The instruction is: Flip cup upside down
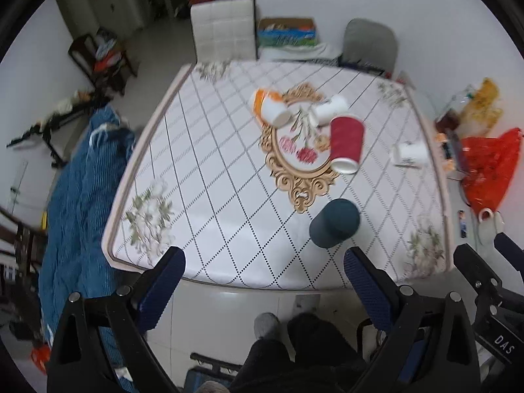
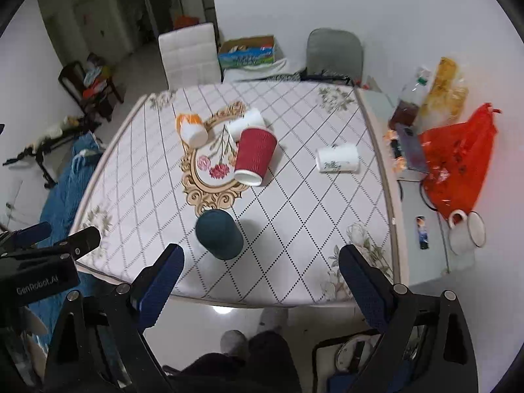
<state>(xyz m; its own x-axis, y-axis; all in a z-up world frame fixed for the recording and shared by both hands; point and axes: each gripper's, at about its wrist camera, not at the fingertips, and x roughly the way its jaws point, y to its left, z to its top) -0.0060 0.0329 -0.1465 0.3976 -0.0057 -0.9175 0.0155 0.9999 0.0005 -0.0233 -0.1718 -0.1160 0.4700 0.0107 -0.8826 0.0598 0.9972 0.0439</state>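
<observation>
White-walled room, bench (image 1: 209, 163) under a diamond-patterned floral cloth. Dark teal cylindrical cup (image 1: 334, 222) (image 2: 220, 234) stood closed end up near the bench's front edge, apart from both grippers. Behind it, a red ribbed paper cup (image 1: 346, 144) (image 2: 255, 155) lay tipped; three white cups lay on their sides farther back. Left gripper (image 1: 262, 281) and right gripper (image 2: 260, 278) hovered off the front edge, jaws wide apart, holding nothing.

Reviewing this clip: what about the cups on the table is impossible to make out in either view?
- Dark teal cup: both views show only its closed end, so its other end is unseen.
- White cup with green print: print too small and blurred to read.
- Plain white cup: partly hidden behind the red ribbed paper cup.
</observation>
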